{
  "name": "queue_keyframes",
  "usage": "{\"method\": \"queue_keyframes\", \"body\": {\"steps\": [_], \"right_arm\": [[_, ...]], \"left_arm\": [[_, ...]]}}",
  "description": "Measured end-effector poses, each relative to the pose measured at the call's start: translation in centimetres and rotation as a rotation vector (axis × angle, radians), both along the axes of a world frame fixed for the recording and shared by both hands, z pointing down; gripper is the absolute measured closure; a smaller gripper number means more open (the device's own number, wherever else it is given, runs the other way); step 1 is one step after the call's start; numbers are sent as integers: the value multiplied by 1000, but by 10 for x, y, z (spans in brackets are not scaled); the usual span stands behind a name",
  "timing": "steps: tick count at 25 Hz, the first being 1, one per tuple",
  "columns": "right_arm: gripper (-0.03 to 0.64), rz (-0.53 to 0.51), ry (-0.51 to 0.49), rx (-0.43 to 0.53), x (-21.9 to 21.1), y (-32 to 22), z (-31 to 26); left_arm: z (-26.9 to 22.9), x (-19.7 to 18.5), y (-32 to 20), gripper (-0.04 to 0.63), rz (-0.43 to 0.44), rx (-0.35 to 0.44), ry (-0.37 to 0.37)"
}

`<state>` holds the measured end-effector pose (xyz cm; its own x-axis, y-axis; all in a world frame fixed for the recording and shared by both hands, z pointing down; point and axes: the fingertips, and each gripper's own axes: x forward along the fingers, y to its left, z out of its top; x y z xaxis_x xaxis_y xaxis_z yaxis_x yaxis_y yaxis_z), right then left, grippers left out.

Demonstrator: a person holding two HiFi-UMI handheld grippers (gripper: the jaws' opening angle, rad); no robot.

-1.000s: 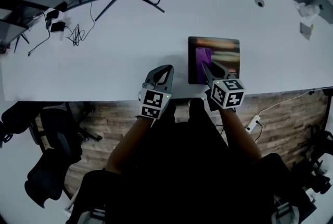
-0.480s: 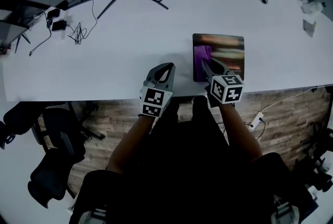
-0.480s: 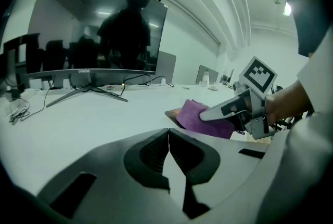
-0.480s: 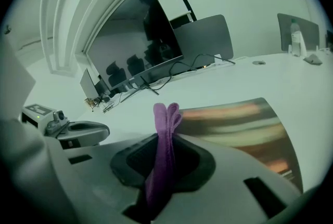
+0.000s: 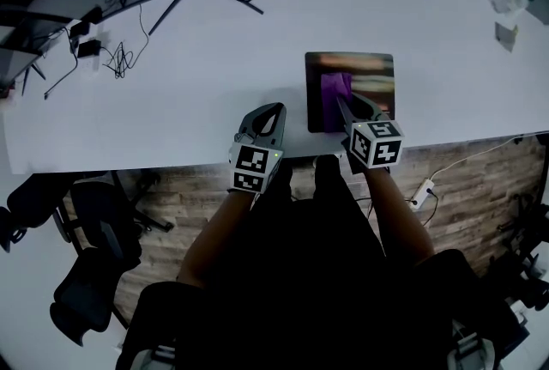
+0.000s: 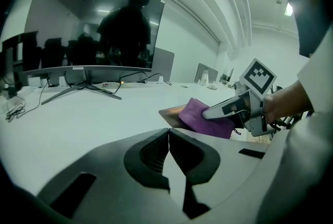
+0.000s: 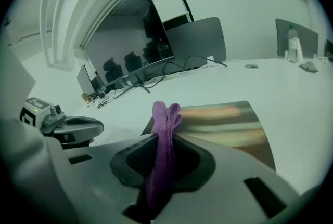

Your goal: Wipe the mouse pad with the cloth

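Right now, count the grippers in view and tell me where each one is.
2. The left gripper is shut and empty, over the desk left of the mouse pad. The right gripper is over the mouse pad, shut on the purple cloth.

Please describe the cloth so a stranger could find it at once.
On the white desk, find the dark mouse pad near the front edge. The cloth lies over its left part, held by the right tool; nothing else is purple.

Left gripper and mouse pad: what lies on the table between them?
Nothing: the head view shows only bare white table between the left gripper and the mouse pad.
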<state>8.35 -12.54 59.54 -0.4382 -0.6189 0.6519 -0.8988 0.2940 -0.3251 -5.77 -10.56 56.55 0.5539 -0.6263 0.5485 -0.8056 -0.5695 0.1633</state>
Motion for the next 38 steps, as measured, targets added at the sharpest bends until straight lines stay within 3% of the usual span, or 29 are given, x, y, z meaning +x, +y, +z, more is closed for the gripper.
{"method": "queue_keyframes", "body": {"steps": [38], "right_arm": [[551, 49, 106, 19, 106, 1, -1]], "left_arm": [[7, 93, -12, 574, 52, -24, 23]]}}
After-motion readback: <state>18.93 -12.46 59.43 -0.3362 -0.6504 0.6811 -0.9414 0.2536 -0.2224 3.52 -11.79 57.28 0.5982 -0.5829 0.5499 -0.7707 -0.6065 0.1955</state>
